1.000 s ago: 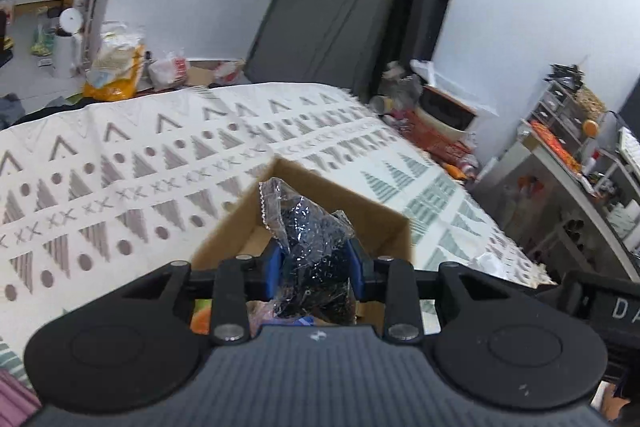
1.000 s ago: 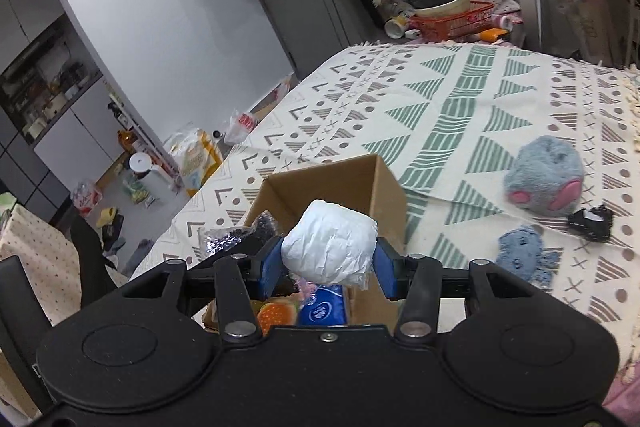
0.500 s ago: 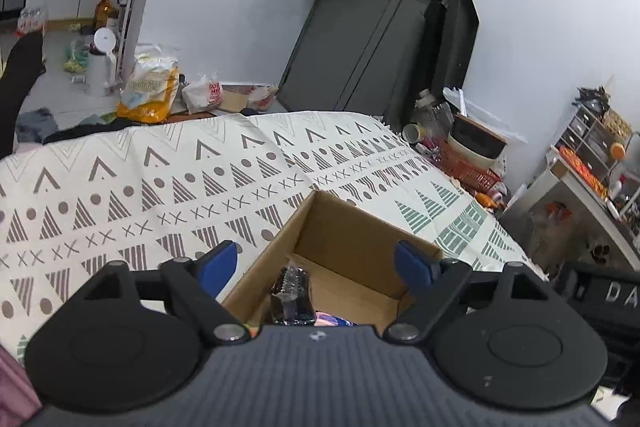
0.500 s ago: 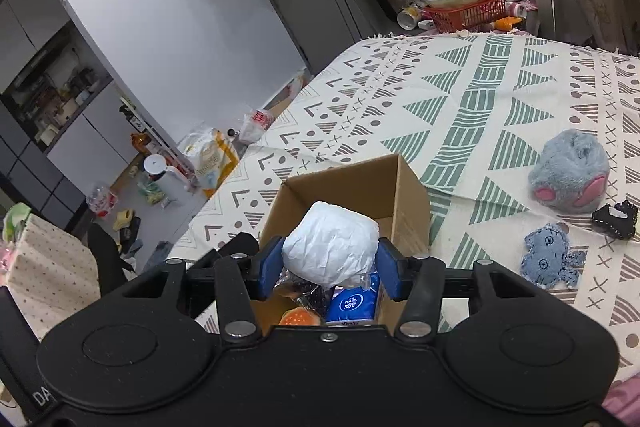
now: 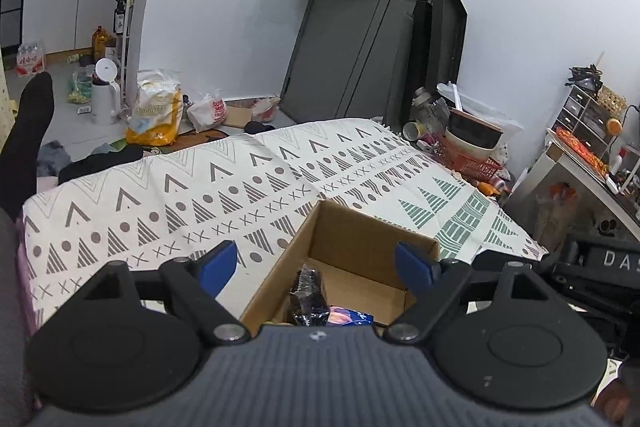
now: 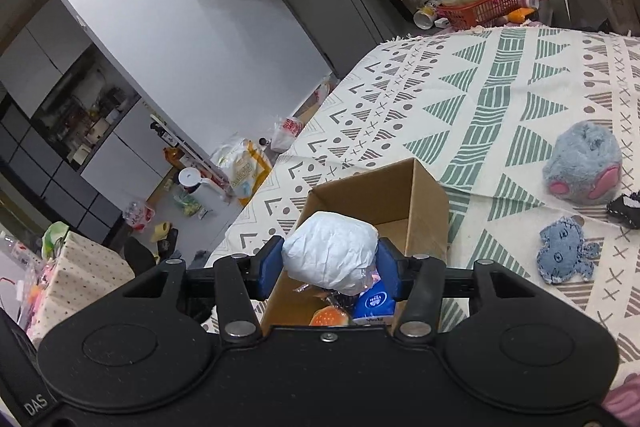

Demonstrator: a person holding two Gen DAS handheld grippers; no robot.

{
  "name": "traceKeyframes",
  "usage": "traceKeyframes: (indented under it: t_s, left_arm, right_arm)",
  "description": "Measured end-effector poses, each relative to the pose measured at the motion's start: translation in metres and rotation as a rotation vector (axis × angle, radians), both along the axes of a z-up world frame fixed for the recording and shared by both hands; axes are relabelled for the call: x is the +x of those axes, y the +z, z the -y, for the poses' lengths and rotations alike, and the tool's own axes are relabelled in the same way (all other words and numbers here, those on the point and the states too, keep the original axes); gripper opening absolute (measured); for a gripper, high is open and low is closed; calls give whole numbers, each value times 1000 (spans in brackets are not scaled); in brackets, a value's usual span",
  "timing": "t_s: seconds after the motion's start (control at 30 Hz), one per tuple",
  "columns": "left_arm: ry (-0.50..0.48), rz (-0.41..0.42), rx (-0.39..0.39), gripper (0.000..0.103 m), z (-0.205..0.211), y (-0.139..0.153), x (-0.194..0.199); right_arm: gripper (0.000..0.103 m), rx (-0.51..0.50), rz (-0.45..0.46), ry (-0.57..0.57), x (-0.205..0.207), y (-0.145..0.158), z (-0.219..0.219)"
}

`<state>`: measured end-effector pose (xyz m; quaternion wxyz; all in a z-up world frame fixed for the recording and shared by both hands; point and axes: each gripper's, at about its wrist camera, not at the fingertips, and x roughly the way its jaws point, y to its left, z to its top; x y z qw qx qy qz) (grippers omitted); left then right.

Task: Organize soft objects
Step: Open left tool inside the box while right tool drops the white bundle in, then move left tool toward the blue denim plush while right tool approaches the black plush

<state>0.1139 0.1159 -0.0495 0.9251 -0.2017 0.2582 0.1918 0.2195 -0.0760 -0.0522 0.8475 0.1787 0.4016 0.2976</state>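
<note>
My left gripper (image 5: 316,265) hung with jaws spread wide over the box (image 5: 362,247), where the black packet (image 5: 307,293) lay. My right gripper (image 6: 330,265) pinched the white bundle (image 6: 330,253) above that box (image 6: 384,195) on the cloth (image 6: 500,99).

both tools are matte black plastic with two round discs at the base, silver screws at the finger pivots and blue pads on the fingers. the left gripper (image 5: 316,264) has a ribbed grey body; the right gripper (image 6: 330,269) is plain black, with white lettering, possibly "das", on its side.
</note>
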Motion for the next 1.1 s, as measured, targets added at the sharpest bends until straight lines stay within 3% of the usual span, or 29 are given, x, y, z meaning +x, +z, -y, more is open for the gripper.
traceKeyframes:
  t_s: [0.23,0.33,0.5,0.8,1.1]
  left_arm:
    - [-32,-33,15,85,1,3,0]
    - [-22,-48,5,85,3,5,0]
    - [-24,-86,57,85,11,14,-1]
    - [-34,-120,109,85,26,30,2]
    - [-92,-153,98,85,51,40,5]
  right_arm:
    - [51,50,-17,10,6,-3,6]
    - [51,26,-35,39,15,-8,-6]
    - [78,17,-18,43,16,-2,-8]
    - [90,-9,33,23,8,21,21]
    - [98,-53,65,-18,-4,31,59]
